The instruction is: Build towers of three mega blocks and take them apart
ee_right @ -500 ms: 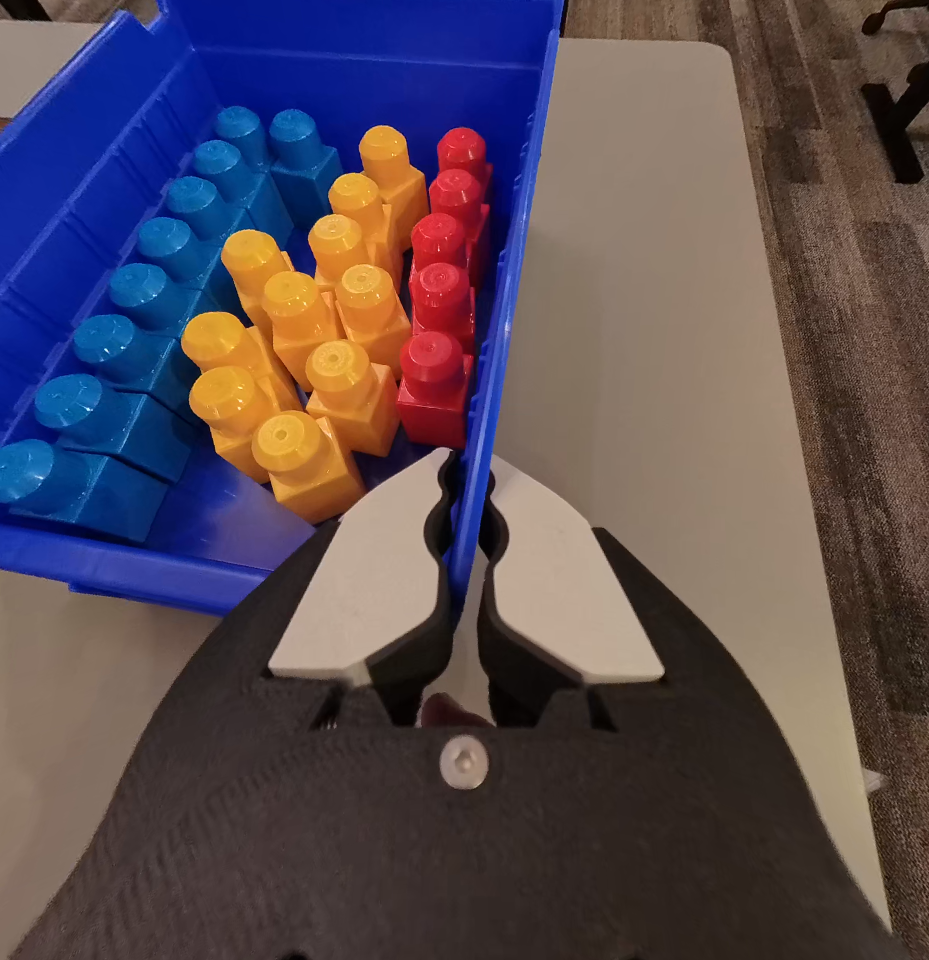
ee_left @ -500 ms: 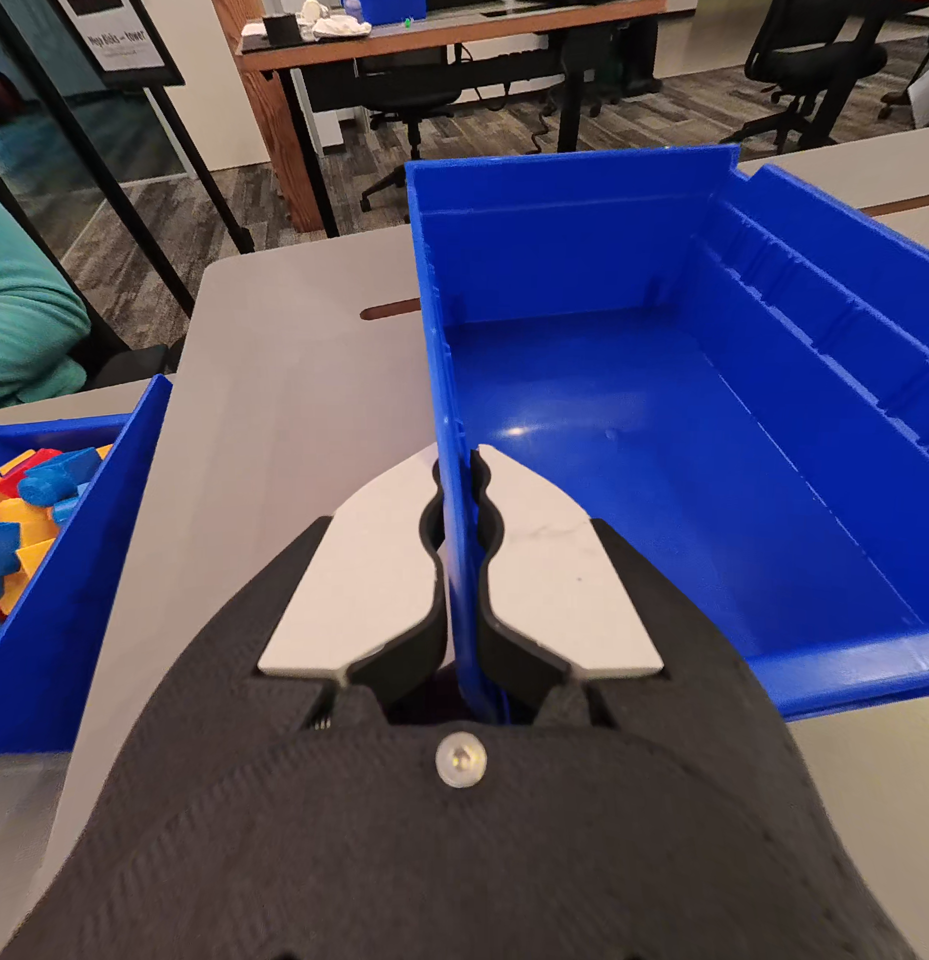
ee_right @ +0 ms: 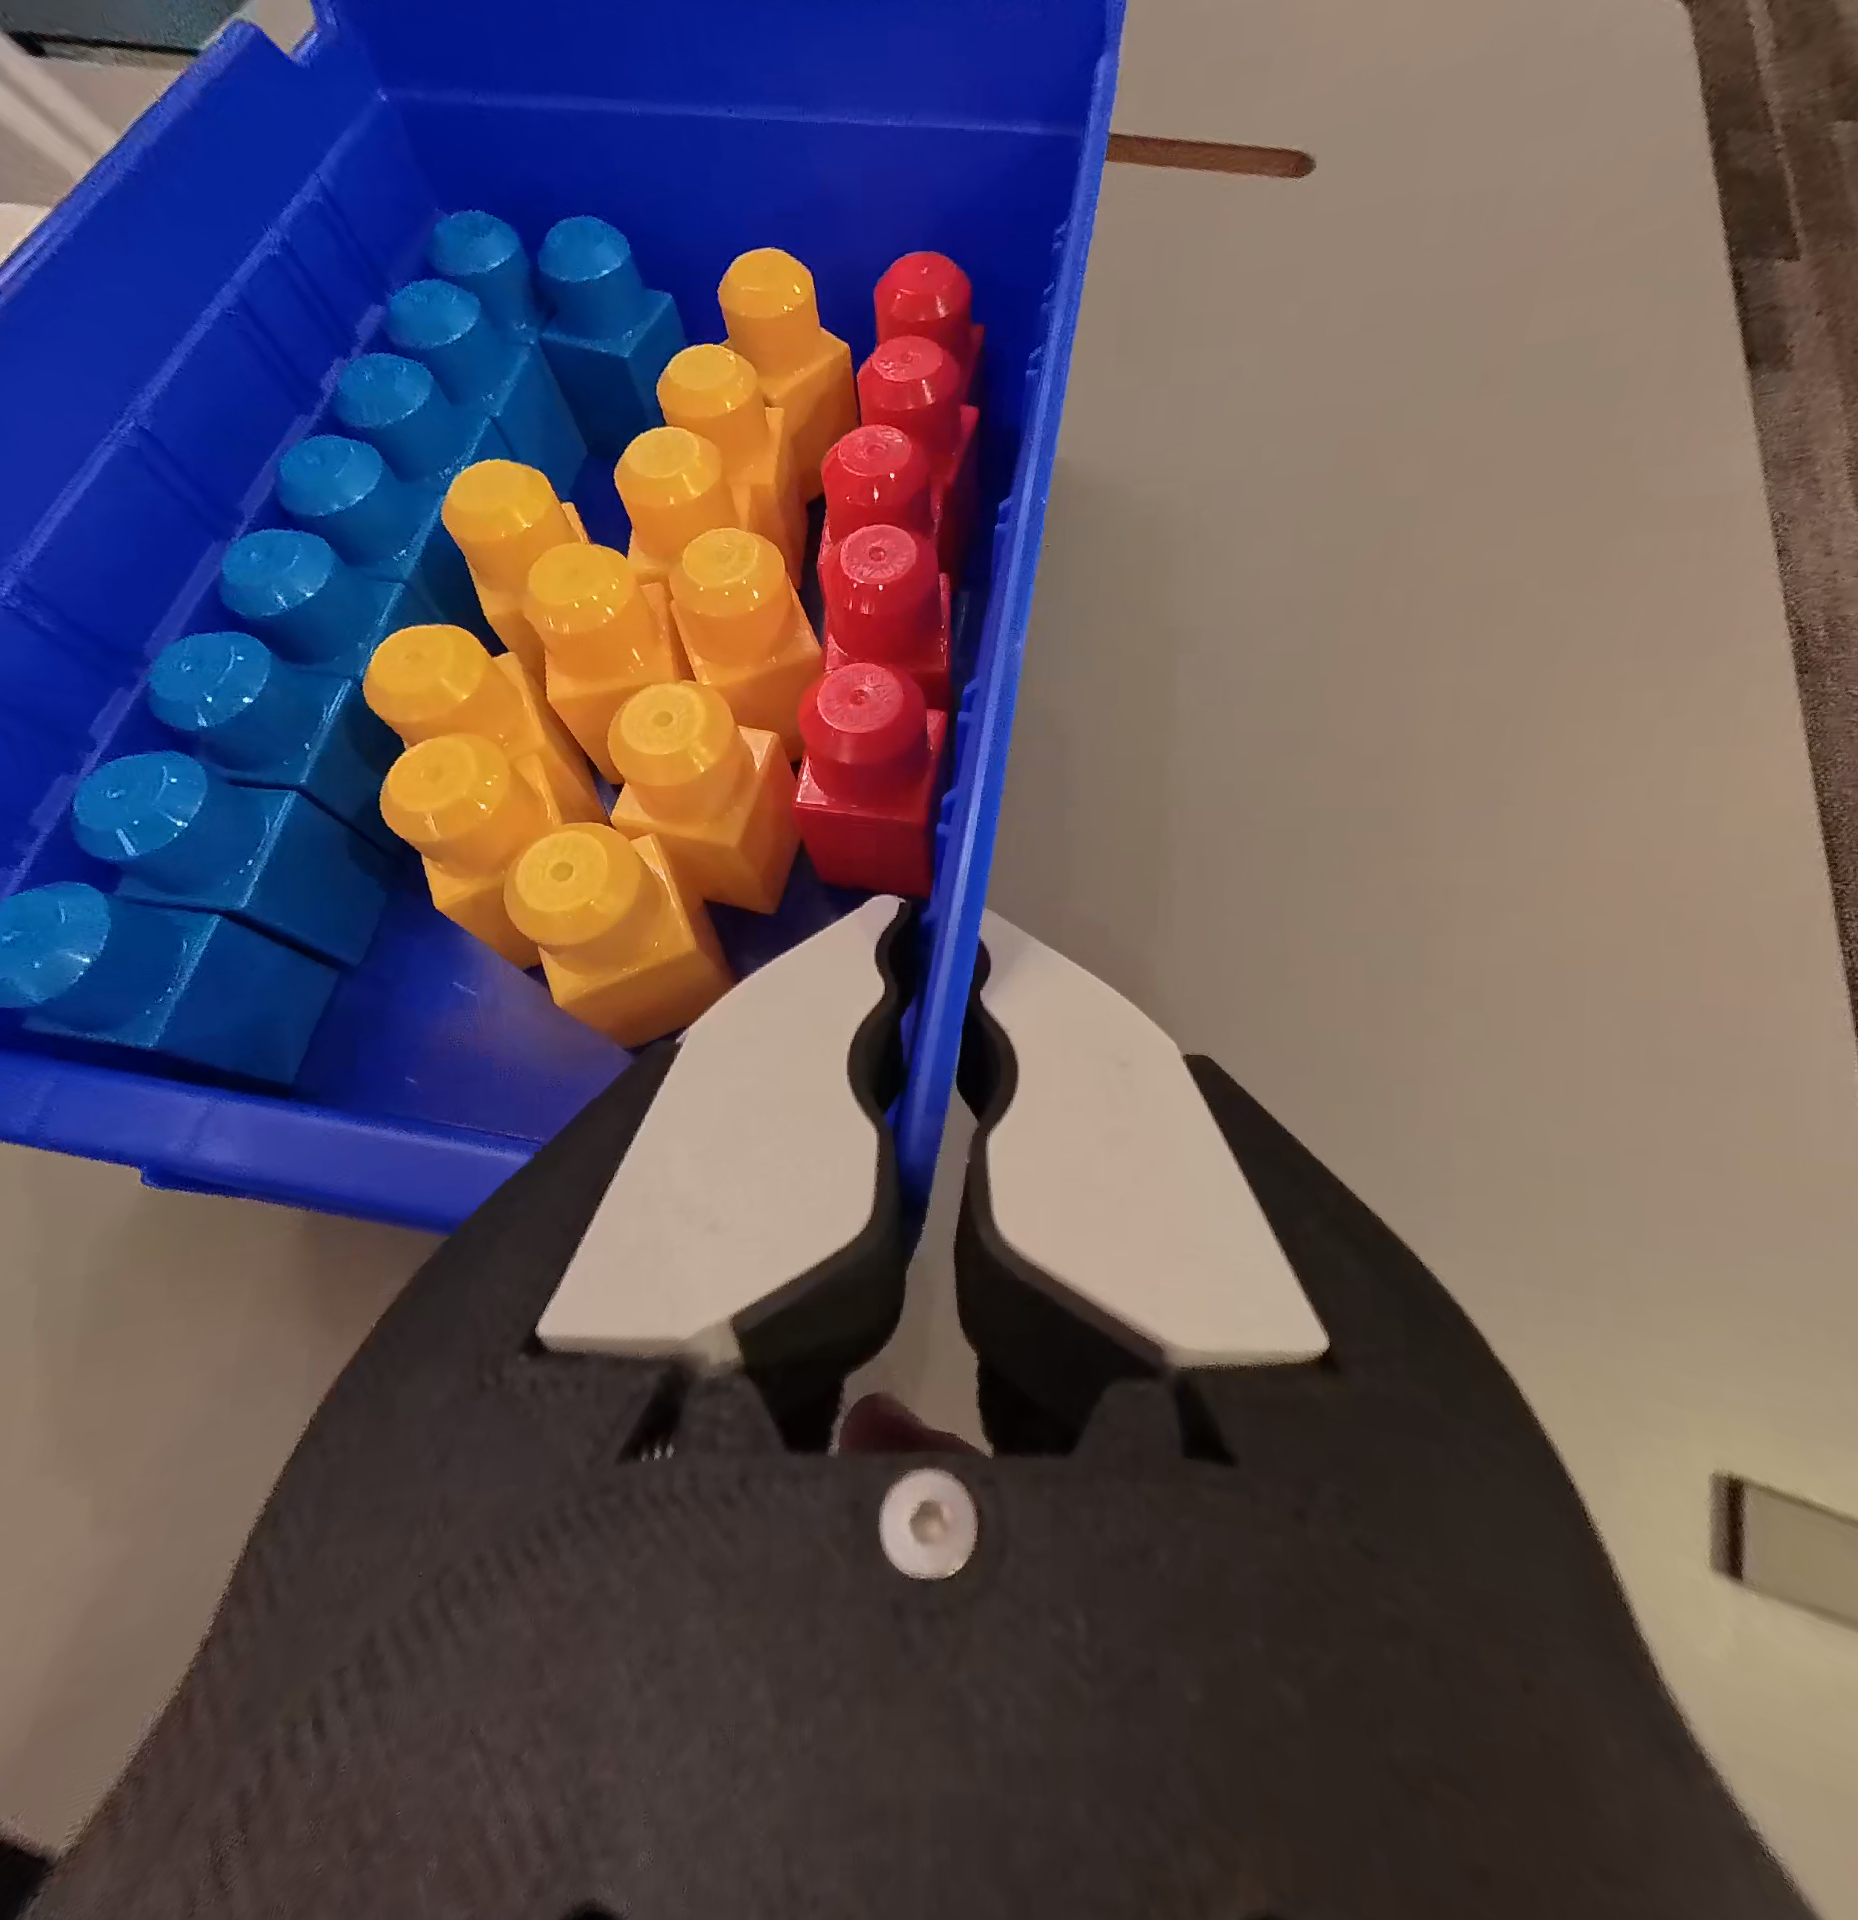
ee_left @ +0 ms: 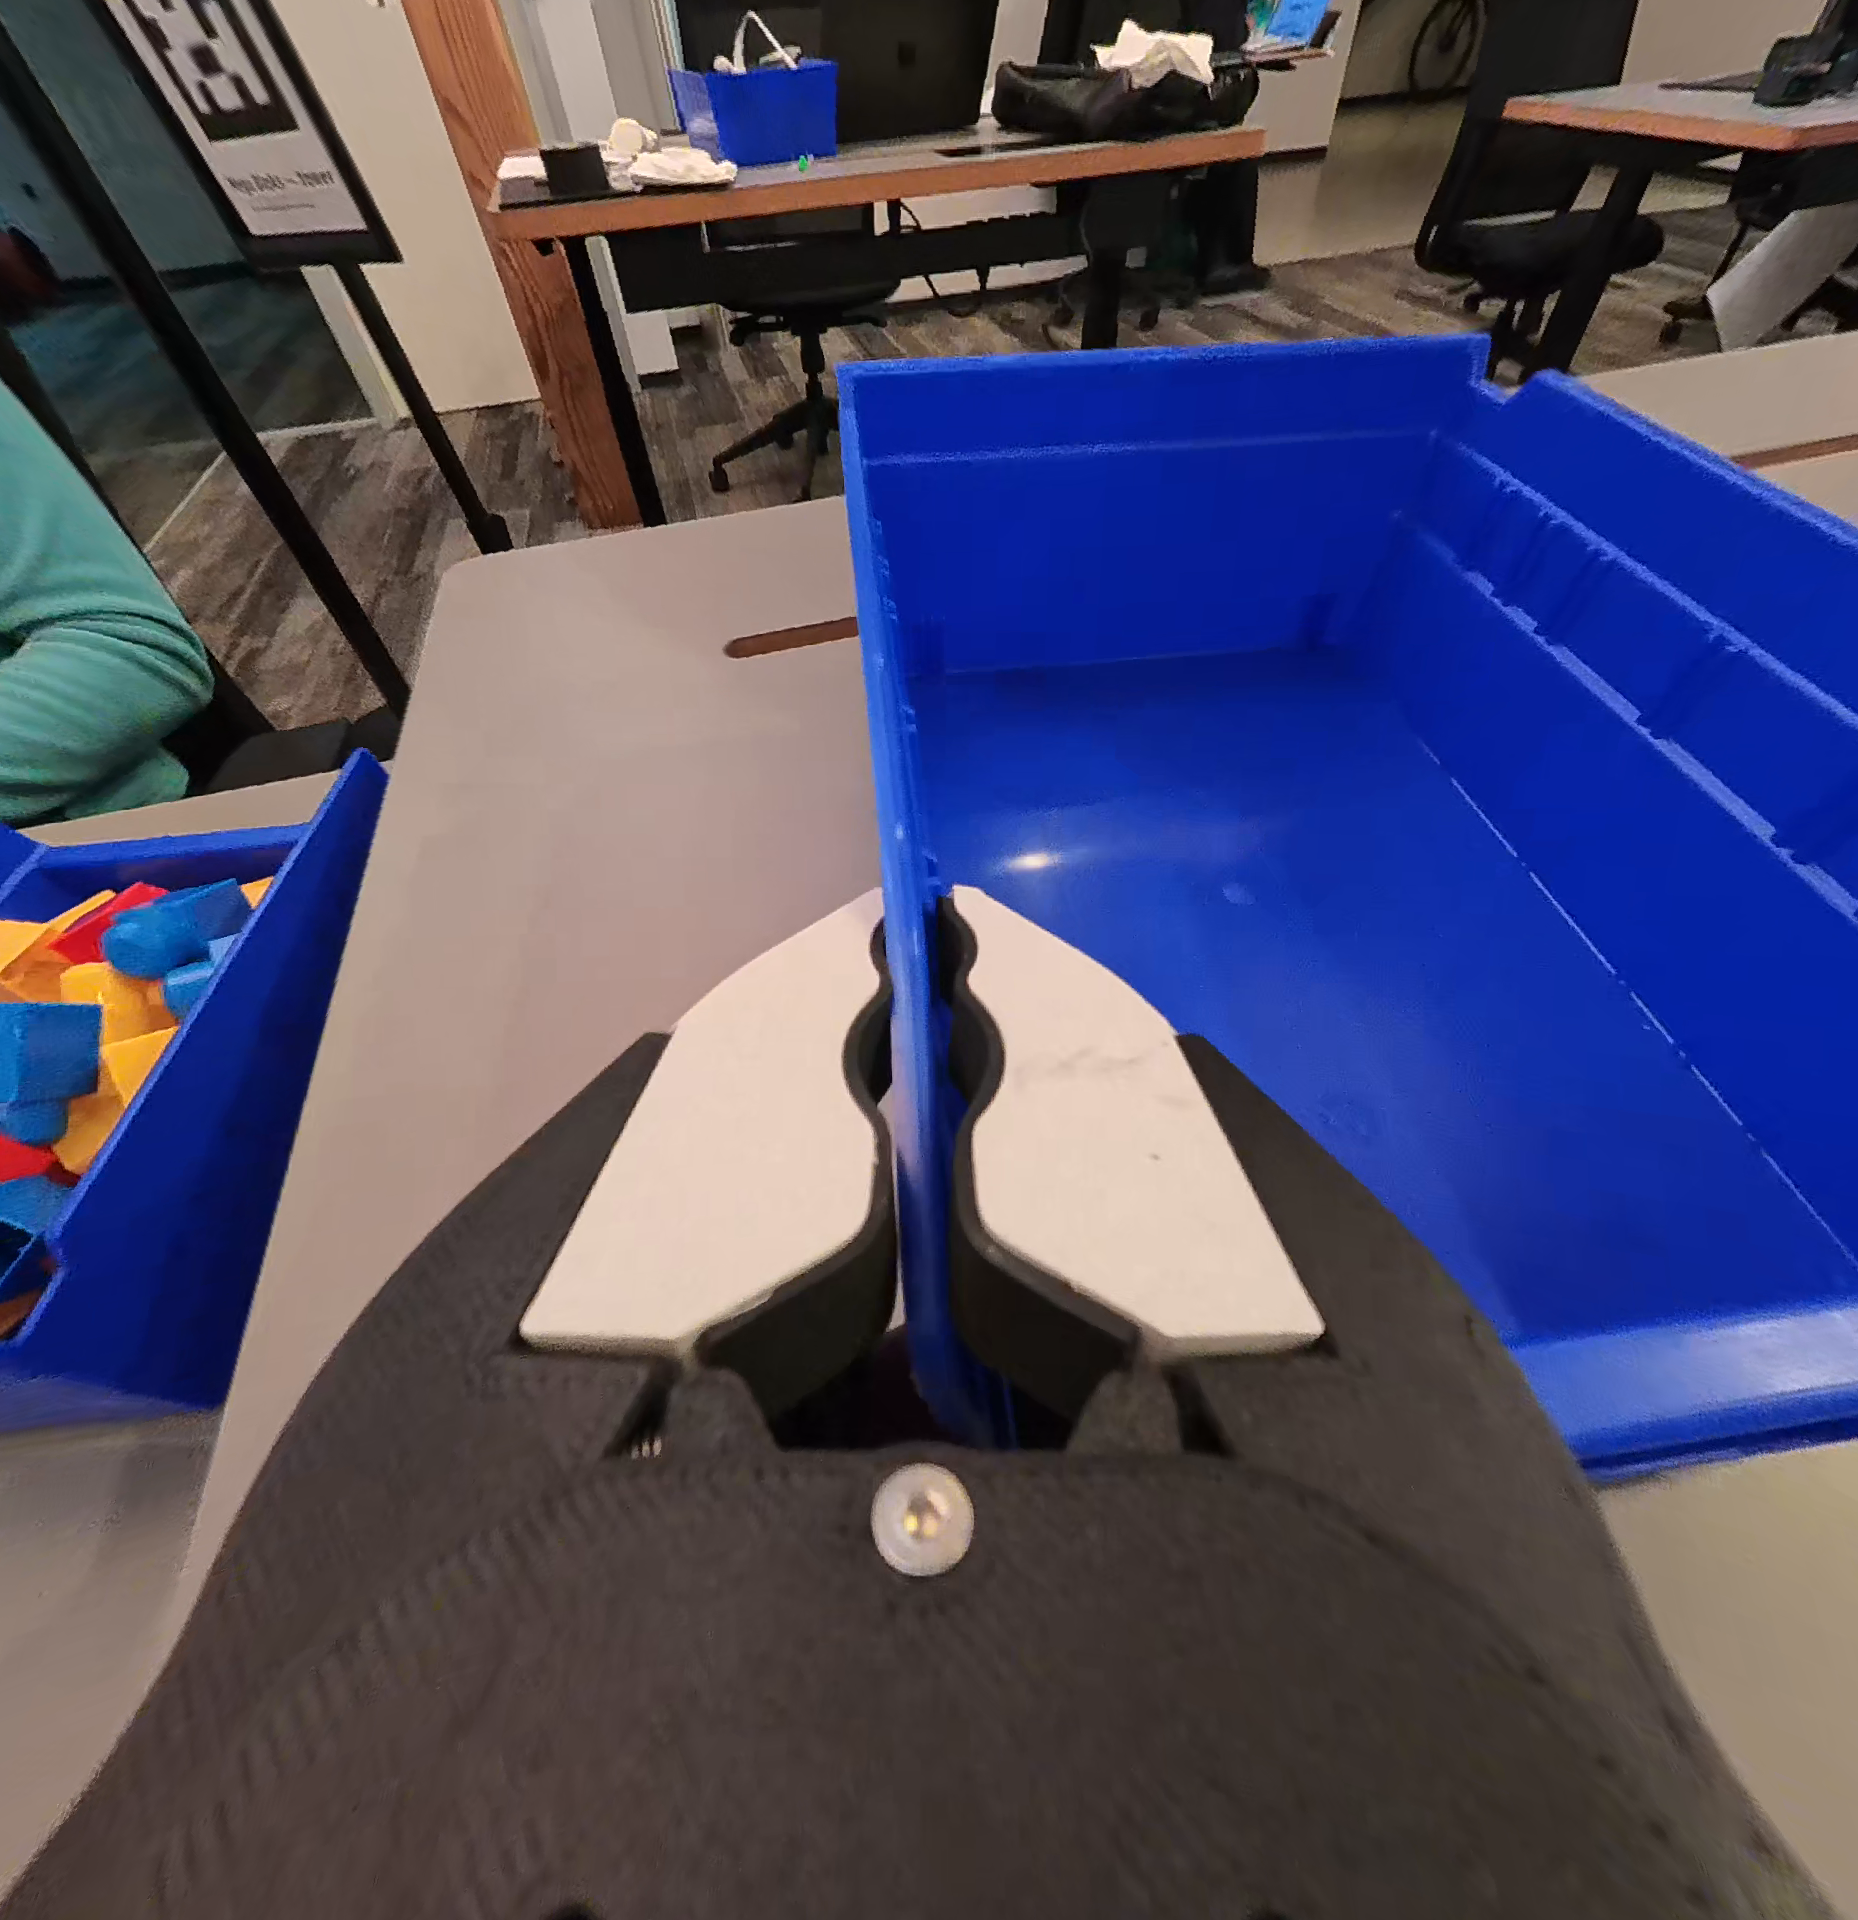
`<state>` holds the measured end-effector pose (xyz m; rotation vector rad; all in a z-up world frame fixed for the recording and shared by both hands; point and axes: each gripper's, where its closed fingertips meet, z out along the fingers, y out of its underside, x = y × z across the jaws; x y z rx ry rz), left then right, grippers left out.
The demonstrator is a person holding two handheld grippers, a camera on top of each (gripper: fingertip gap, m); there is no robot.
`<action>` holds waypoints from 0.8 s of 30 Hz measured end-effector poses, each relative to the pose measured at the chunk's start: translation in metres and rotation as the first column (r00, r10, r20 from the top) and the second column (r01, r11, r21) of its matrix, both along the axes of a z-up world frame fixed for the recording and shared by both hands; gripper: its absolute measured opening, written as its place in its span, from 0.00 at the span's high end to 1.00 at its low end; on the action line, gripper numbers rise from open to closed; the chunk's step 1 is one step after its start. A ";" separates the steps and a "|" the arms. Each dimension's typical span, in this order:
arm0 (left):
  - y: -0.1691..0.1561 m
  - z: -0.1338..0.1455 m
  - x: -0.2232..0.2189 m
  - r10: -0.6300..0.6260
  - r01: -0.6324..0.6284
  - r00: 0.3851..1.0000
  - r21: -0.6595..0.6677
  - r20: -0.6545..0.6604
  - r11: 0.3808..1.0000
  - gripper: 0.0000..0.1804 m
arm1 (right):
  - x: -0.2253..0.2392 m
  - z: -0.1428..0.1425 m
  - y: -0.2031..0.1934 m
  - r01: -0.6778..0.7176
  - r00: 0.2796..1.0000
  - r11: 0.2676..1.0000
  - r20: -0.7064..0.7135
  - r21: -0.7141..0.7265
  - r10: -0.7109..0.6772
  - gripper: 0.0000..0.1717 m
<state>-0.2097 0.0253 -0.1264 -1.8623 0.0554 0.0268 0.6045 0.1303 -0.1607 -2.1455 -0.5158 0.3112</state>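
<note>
The left wall of an empty blue bin (ee_left: 1372, 987) is pinched by the left gripper (ee_left: 917, 914); the right wall of a second bin (ee_right: 1050, 520) is pinched by the right gripper (ee_right: 940, 925). In that second bin, blocks are stood in rows: red (ee_right: 868, 790), yellow (ee_right: 613, 925), blue (ee_right: 177, 966). Left of the empty bin on the table (ee_left: 592, 831), loose blocks (ee_left: 63, 1049) are piled in a third bin (ee_left: 229, 1143). A desk (ee_left: 873, 177) is seen beyond.

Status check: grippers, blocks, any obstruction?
Left gripper clamped on empty bin's wall. Right gripper clamped on block bin's wall. Blocks sorted upright inside, unstacked. No obstruction.
</note>
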 end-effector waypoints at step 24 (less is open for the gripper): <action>-0.104 0.034 -0.055 0.115 -0.119 0.992 0.114 0.047 0.986 0.98 | -0.160 -0.001 -0.138 -0.450 0.892 0.893 -0.060 -0.029 0.448 0.98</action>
